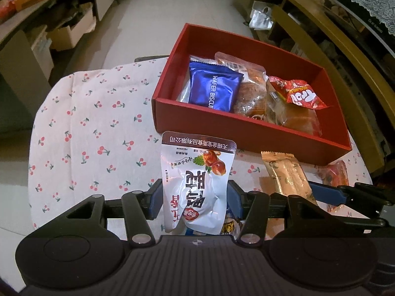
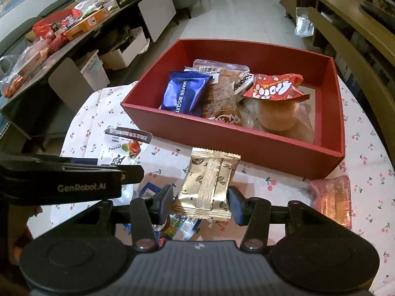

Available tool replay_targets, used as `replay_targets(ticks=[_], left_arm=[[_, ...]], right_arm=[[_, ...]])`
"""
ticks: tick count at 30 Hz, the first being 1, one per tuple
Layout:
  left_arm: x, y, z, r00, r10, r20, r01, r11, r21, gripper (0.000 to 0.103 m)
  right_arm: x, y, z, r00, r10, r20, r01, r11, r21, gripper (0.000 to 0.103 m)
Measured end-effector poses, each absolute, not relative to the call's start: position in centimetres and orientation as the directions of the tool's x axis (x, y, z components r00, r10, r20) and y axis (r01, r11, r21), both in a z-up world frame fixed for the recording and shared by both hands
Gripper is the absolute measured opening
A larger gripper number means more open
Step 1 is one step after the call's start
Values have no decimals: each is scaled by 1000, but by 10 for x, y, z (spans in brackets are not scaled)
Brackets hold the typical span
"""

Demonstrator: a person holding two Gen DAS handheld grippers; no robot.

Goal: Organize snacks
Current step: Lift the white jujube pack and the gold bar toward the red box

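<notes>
My left gripper [image 1: 195,197] is shut on a white snack pouch [image 1: 197,180] with Chinese print, held just above the cherry-print tablecloth in front of the red box [image 1: 246,133]. My right gripper [image 2: 201,203] is shut on a gold snack packet [image 2: 209,185], also in front of the red box [image 2: 246,145]. The box holds a blue wafer biscuit pack [image 1: 213,87], wrapped breads [image 1: 251,93] and a red snack bag [image 1: 301,93]. The gold packet [image 1: 286,175] shows at the right of the left wrist view, and the white pouch [image 2: 123,145] at the left of the right wrist view.
A pink wrapped snack [image 2: 330,197] lies on the tablecloth [image 1: 86,123] right of my right gripper. Small colourful wrappers [image 2: 177,224] lie under the gold packet. A cluttered low table [image 2: 61,32] stands at the left, wooden shelving [image 2: 358,37] at the right.
</notes>
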State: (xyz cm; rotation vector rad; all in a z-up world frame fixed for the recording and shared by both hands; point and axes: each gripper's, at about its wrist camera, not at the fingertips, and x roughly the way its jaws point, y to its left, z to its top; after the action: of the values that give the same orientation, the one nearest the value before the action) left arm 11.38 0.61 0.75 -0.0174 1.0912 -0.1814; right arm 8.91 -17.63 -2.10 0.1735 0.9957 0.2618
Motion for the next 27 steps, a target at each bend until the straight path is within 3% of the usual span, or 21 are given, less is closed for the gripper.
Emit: replay_targets(ticks=[27], left_arm=[[112, -6, 18, 497, -135, -857, 168, 984, -57, 61]], right_arm=[[87, -189, -5, 571, 275, -773, -112, 959, 259, 55]])
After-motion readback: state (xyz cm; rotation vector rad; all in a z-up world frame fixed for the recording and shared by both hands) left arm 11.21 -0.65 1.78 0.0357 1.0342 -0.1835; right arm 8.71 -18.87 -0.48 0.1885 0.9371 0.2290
